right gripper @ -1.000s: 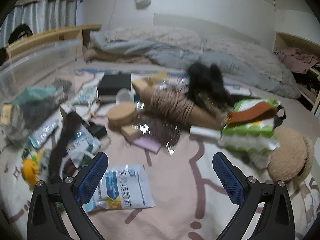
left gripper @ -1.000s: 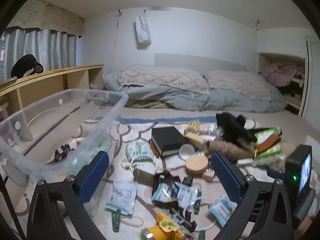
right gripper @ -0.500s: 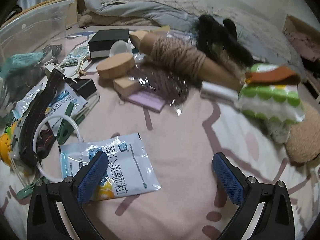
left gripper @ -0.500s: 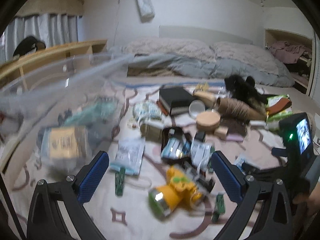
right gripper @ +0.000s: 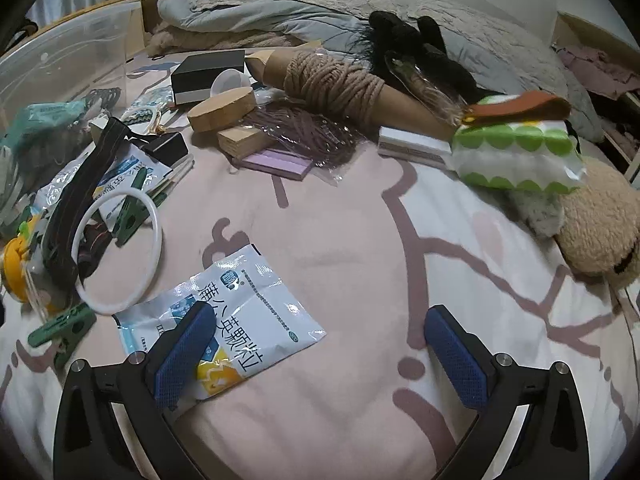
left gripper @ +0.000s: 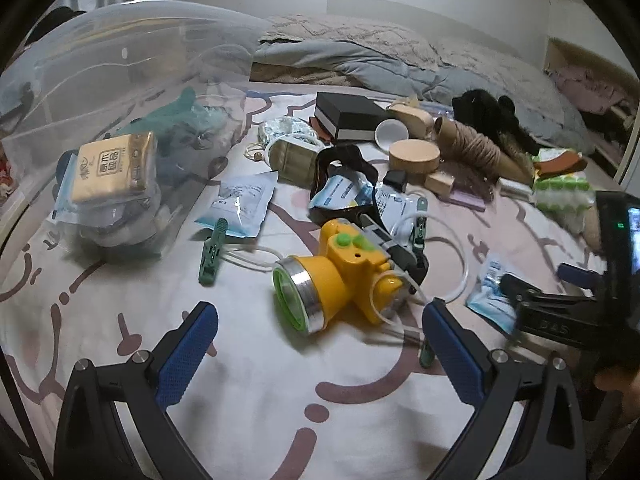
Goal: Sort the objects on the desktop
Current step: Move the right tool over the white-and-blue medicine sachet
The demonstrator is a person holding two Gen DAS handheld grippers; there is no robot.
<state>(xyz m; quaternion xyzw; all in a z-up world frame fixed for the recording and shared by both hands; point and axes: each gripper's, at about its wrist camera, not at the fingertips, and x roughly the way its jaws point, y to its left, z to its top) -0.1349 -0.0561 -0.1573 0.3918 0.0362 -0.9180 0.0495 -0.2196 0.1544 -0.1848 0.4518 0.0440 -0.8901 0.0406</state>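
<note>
The yellow plastic headlamp with the silver-rimmed green lens (left gripper: 340,276) lies on its side on the pink patterned bedspread (left gripper: 248,384), right ahead of the left gripper (left gripper: 320,344), whose 2 blue-padded fingers (left gripper: 188,352) stand wide apart with nothing between them. A thin white cord (left gripper: 248,256) runs from the lamp toward a green plastic clothes peg (left gripper: 210,252). Behind it sits a white-and-blue foil sachet (left gripper: 240,204), and to the left a clear plastic storage bin (left gripper: 100,120) holding a beige tissue pack (left gripper: 112,168).

Over on the right, the right gripper (right gripper: 320,344) also hangs wide open and empty, its left finger (right gripper: 184,356) over a white-and-blue printed sachet (right gripper: 256,320) lying flat on the bedspread. Just left of that sachet lies a white plastic ring (right gripper: 120,248), with a black strap (right gripper: 76,208) across it. Farther back are a round wooden lid (right gripper: 222,108), a cone of tan twine (right gripper: 340,84), a black box (right gripper: 208,74) and a green-and-white scalloped packet (right gripper: 516,152), with a beige plush toy (right gripper: 600,224) just beside it.
</note>
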